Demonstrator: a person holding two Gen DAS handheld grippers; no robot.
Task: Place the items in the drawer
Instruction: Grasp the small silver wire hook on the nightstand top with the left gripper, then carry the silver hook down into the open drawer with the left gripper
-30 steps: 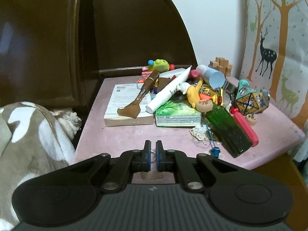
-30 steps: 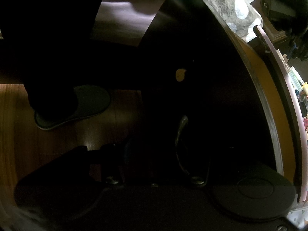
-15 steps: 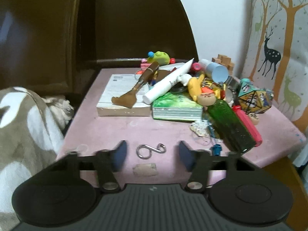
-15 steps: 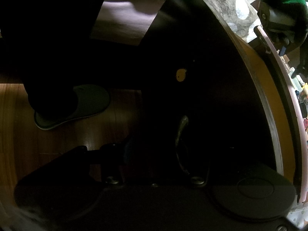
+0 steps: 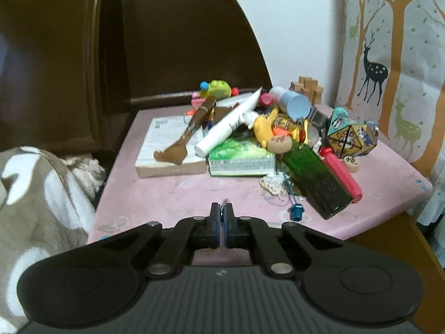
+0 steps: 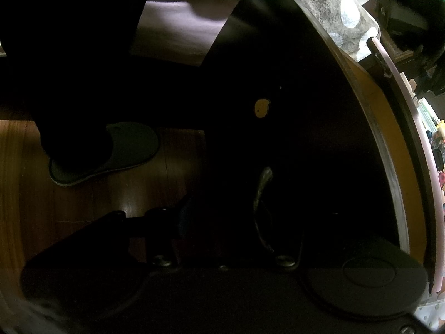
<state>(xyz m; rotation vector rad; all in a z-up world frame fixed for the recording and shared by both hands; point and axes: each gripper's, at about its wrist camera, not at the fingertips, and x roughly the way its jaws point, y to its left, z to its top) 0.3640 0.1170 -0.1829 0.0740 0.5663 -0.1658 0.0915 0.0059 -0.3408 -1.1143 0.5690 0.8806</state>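
Left wrist view shows the left gripper (image 5: 222, 217) above the near edge of the pink desk (image 5: 172, 194), its fingers pressed together on a thin bit of silver metal hook (image 5: 224, 203) that peeks out at their tips. Just beyond, toward the near right corner, lie a blue pin (image 5: 296, 211) and a green bottle (image 5: 317, 178) with a red tube (image 5: 342, 173) along its right side. Mid-desk sit a flat white box (image 5: 161, 150) with a brown brush (image 5: 186, 136) resting on it, and a green tissue pack (image 5: 240, 157) under a white tube (image 5: 230, 125). A heap of toys fills the far edge.

Right wrist view is very dark: the right gripper (image 6: 222, 214) points at the dark drawer front (image 6: 292, 139), spread around its metal handle (image 6: 262, 192); whether it touches the handle I cannot tell. A slipper (image 6: 111, 153) stands on the wood floor at left.
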